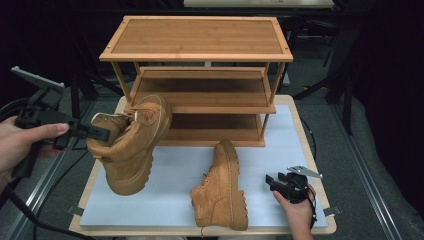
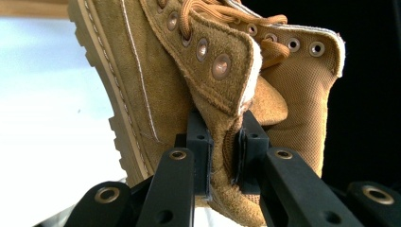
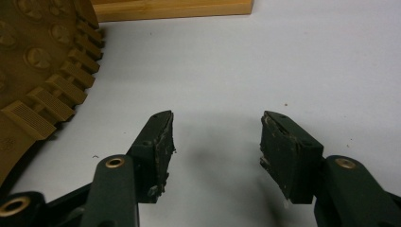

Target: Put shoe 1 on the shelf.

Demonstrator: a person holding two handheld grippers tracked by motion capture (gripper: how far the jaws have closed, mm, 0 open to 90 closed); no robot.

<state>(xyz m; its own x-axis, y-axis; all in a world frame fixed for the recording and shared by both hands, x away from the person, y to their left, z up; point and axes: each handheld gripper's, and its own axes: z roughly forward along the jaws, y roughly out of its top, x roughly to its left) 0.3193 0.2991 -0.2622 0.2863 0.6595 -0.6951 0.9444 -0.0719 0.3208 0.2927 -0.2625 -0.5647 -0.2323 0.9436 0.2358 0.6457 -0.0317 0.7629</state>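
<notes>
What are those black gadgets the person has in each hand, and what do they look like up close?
Both are black handheld tools. The left gripper and right gripper each carry a grey three-cornered plate on top. Flat black fingers, their pads scuffed, hang on arms with brass-coloured rivets. A black cable trails from the left one. No sleeves show.

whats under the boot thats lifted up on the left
Under the raised tan suede boot, held by the left hand-held gripper at its collar, lies the pale grey mat over the wooden table. The mat directly beneath its sole is hidden by the boot itself.
</notes>
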